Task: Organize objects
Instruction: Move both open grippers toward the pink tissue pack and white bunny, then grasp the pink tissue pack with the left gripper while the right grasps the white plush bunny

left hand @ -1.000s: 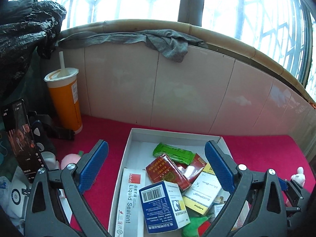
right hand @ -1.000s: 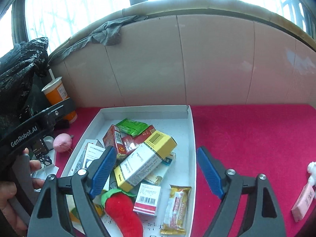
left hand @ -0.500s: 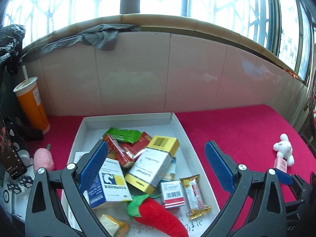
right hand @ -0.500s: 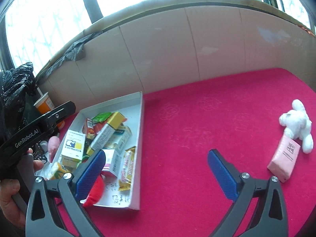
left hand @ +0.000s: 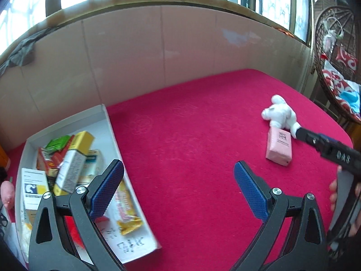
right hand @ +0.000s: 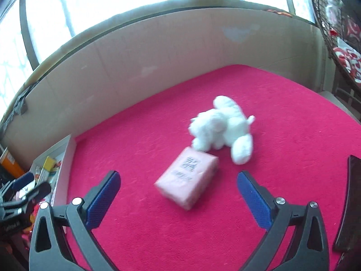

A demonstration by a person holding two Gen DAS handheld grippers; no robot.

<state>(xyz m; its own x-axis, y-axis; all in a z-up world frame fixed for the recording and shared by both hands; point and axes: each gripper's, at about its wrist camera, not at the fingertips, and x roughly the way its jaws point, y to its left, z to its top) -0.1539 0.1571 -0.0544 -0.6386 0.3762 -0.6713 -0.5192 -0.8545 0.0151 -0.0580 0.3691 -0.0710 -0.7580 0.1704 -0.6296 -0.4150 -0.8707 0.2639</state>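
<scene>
Red cloth (right hand: 140,140) covers the surface below a beige tiled wall (left hand: 180,45) and bright windows, and on it a pink packet (right hand: 187,180) lies flat with a white plush toy (right hand: 223,126) touching its far corner at one o'clock. Just short of the packet, the right gripper (right hand: 178,192) has its blue-padded jaws spread wide and empty. At nine o'clock from the packet, well apart, the white box (left hand: 112,131) holds cartons and snack packs, while the left gripper (left hand: 178,187) hangs beside it over bare cloth, likewise agape and holding nothing.
</scene>
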